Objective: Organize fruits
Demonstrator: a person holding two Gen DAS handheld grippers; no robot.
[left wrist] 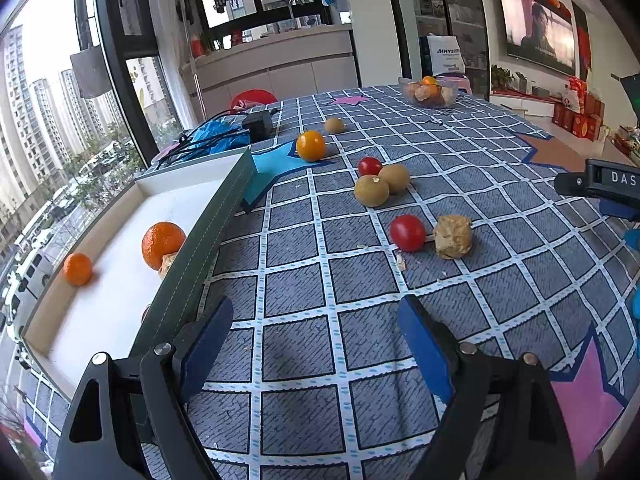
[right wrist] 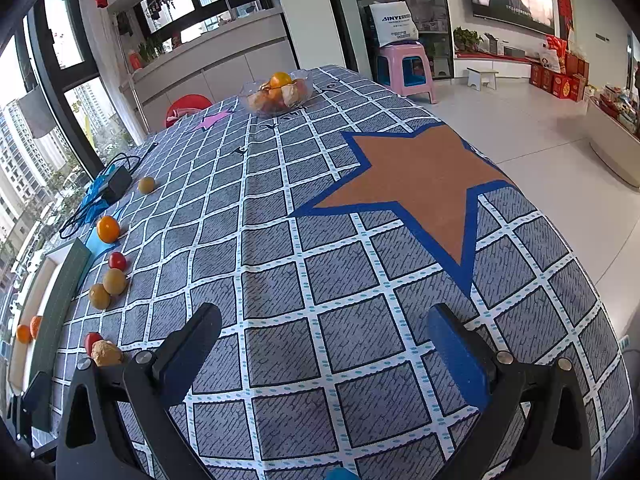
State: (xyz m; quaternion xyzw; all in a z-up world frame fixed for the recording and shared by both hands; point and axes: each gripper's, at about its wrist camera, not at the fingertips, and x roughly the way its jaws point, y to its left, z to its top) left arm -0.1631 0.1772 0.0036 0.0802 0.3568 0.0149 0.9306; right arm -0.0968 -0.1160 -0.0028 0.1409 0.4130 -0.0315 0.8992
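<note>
Both grippers wide open, empty, above the checked woven tablecloth [left wrist: 304,264].
Left gripper [left wrist: 316,340]: tray [left wrist: 224,208] with two dimpled oranges [left wrist: 162,244], loose round tomatoes [left wrist: 407,233], "DAS" lettering. Right gripper [right wrist: 324,344] only: brown star patch [right wrist: 420,184], pink stool [right wrist: 404,68]; "SINYE" bag [right wrist: 394,22].

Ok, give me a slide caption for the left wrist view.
Open left gripper above checked tablecloth; loose fruit ahead, two oranges in the tray.
</note>
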